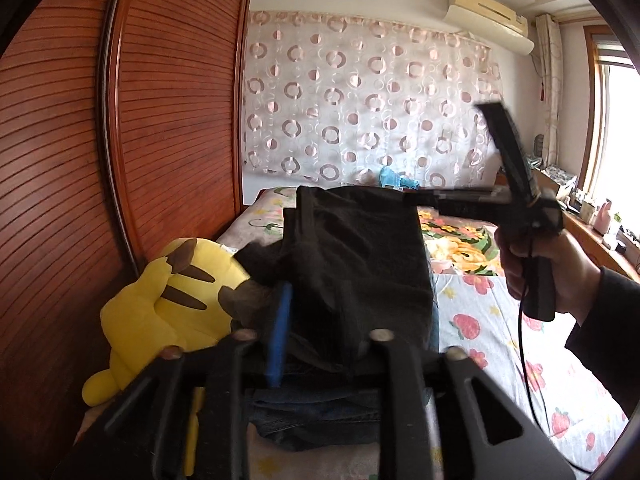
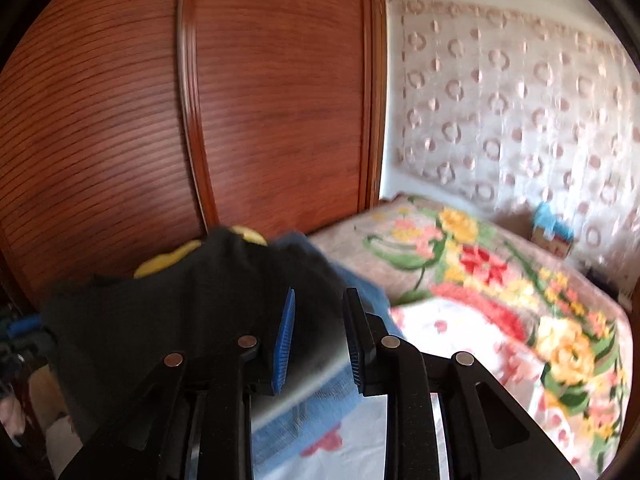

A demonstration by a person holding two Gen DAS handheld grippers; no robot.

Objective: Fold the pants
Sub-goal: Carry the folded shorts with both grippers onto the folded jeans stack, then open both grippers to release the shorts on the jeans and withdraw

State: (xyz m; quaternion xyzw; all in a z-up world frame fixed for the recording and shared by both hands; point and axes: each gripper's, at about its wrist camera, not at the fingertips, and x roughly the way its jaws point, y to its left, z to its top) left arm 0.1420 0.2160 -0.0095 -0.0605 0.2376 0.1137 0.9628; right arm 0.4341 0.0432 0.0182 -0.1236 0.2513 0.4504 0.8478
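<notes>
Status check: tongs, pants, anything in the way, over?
Left tongs on the black pants, grip unclear. Right tongs open, empty, beside them. Pants folded on stack. Pikachu plush at left, against them.

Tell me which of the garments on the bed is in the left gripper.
The black pants, bunched around the left gripper; the blue denim garment lies flat underneath, ungripped.

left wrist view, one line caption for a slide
Left gripper holds folded black pants over jeans on the bed, yellow plush beside, right gripper withdrawn.
</notes>
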